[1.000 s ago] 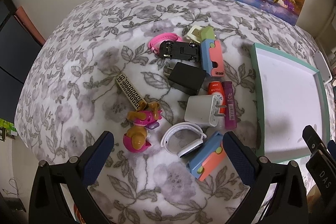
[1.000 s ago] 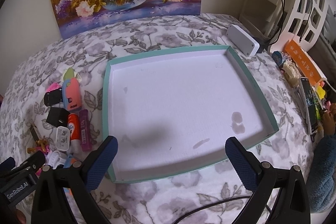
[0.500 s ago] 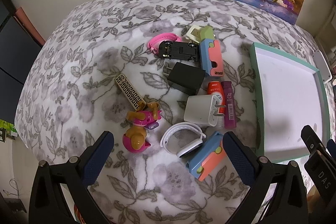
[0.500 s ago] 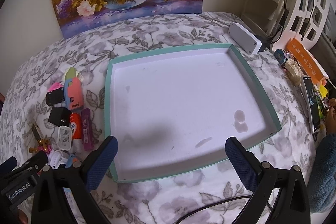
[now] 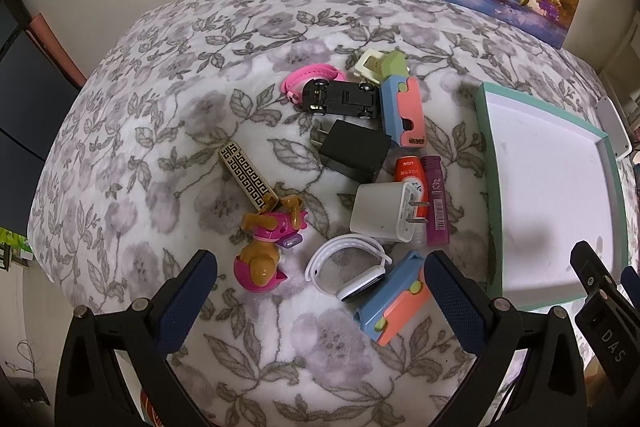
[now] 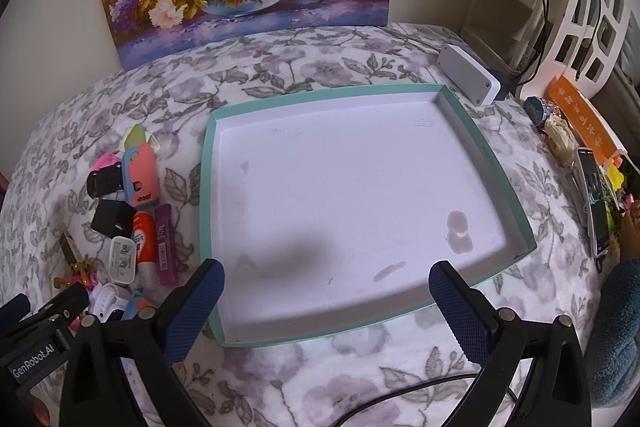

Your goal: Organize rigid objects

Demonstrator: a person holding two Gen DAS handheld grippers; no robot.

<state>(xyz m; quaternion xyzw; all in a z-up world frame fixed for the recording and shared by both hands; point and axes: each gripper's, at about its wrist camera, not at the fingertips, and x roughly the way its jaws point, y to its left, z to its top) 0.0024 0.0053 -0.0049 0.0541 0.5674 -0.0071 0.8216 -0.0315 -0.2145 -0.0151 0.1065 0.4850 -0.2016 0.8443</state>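
The toys and chargers lie heaped just ahead of the left gripper [image 5: 320, 279], whose jaws gape wide and hold nothing; the white watch [image 5: 352, 267] sits between their tips. The right gripper [image 6: 326, 287], equally spread and unladen, hovers over the tray [image 6: 208, 187] beside the heap.

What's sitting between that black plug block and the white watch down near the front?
In the left wrist view, a white charger lies between the black charger and the white watch, its prongs pointing toward the red tube.
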